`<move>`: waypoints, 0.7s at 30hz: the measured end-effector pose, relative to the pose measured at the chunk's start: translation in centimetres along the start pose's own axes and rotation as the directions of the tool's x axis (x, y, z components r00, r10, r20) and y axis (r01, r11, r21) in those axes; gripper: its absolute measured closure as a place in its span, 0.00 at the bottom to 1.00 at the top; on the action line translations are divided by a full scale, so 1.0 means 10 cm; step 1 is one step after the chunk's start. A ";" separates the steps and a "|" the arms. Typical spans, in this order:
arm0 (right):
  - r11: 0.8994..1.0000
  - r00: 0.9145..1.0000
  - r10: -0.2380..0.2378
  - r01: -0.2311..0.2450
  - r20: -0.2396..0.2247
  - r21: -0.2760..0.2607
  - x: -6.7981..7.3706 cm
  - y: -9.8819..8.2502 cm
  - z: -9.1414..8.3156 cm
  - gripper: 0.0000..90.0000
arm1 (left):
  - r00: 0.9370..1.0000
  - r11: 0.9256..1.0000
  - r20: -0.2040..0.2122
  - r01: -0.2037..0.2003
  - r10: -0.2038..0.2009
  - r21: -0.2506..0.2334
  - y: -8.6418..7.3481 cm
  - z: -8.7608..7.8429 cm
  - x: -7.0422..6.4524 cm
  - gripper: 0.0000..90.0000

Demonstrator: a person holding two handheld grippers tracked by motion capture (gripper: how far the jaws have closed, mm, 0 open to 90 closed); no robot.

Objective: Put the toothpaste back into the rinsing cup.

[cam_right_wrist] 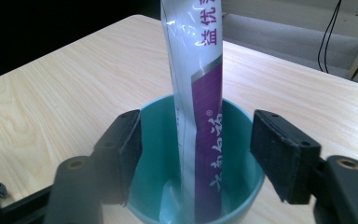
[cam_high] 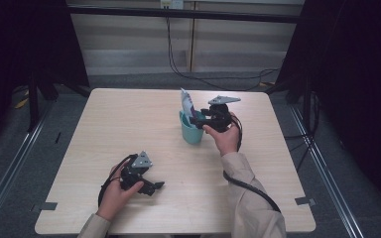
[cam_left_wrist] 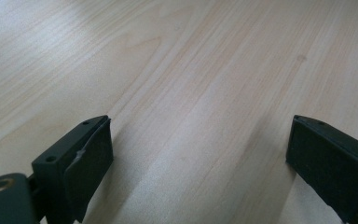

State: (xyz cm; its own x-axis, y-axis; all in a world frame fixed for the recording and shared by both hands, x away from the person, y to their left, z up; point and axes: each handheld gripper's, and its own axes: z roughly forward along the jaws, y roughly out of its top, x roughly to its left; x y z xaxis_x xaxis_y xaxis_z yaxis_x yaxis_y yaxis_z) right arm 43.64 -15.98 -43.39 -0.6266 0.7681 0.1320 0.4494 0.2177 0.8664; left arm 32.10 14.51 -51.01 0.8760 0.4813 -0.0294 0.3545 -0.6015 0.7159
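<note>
— Where do we stand with the right gripper (cam_high: 197,119)?

— We have it at the teal cup (cam_high: 191,130), which stands on the far right part of the table (cam_high: 119,119). In the right gripper view its jaws are spread apart, one on each side of the cup's rim, and the pads press on nothing. A white and purple tube (cam_right_wrist: 198,93) stands upright inside the cup (cam_right_wrist: 233,140), between the jaws but touching neither, with its lower end down at the cup's bottom.

— So we hold nothing there?

— Nothing. The tube rests in the cup by itself, leaning a little against the cup's inner wall. From the high view we see its top (cam_high: 186,102) sticking up well above the rim, just beside the gripper.

— And the left gripper (cam_high: 155,187)?

— We keep it near the front left of the table, well apart from the cup. In the left gripper view its jaws stand wide open with bare wood (cam_left_wrist: 191,93) between them. It seems to lie low over the tabletop, though we cannot tell whether it rests on it.
</note>
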 end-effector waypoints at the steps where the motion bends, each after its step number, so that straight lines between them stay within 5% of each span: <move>1: 1.000 1.000 -0.003 0.003 0.003 0.003 0.00 0.00 -0.01 0.36 | 1.000 1.000 0.000 0.000 0.000 0.000 0.00 0.00 0.00 0.08; 21: 0.999 0.999 -0.023 0.024 -0.029 0.028 0.05 -0.01 -0.30 0.28 | 1.000 1.000 -0.001 0.001 -0.001 0.002 0.00 0.00 0.00 0.08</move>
State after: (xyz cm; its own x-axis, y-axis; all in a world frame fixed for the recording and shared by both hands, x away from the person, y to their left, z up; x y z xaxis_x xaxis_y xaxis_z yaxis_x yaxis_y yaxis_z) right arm 41.43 -17.41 -41.96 -0.6548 0.7453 0.1258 0.4521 0.2527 0.8554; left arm 32.03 14.54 -51.01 0.8753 0.4827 -0.0297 0.3562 -0.6020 0.7146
